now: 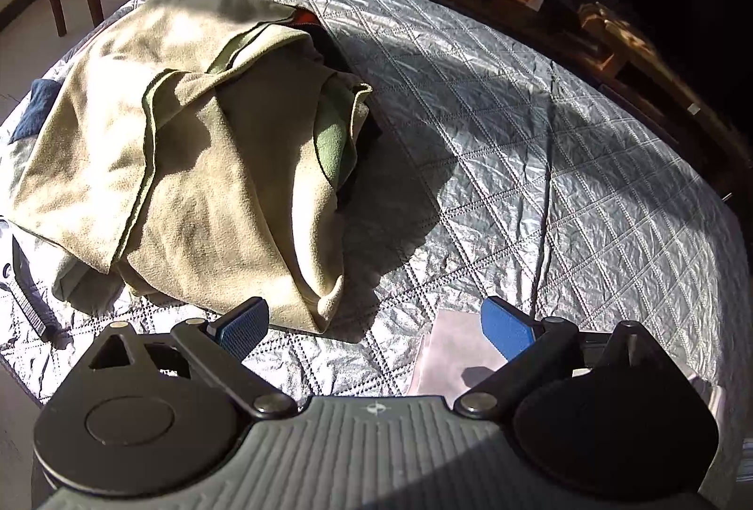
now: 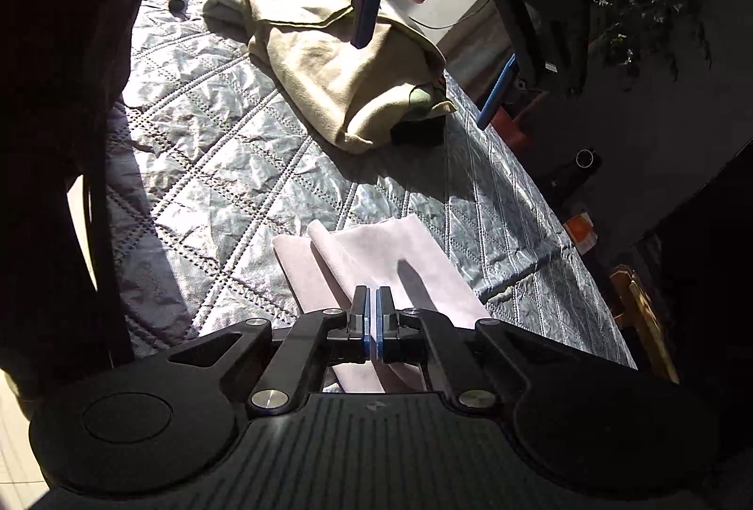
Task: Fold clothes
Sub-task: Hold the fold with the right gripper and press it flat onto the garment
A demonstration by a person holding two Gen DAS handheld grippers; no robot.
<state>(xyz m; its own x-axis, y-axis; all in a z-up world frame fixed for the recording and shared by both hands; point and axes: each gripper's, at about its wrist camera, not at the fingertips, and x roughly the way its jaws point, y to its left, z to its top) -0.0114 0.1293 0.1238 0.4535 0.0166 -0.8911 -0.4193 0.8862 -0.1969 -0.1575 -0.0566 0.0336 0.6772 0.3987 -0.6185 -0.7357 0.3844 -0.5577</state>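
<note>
Right wrist view shows our right gripper [image 2: 372, 321] pressed together over the thin, limp pink cloth [image 2: 376, 255] lying flat on the bed [image 2: 197, 161], best pinched at a corner, left gripper [image 1: 376, 326] spread.

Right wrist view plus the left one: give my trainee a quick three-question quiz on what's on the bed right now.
1. True or false: the right gripper has its jaws wide apart.
2. Which cloth lies directly under the right gripper? A) the olive-green heap B) the pale pink cloth C) the dark blue item
3. Fill in: the left gripper is ____, holding nothing.

Key: 1 false, jaws closed together; 2 B; 3 open.
</note>
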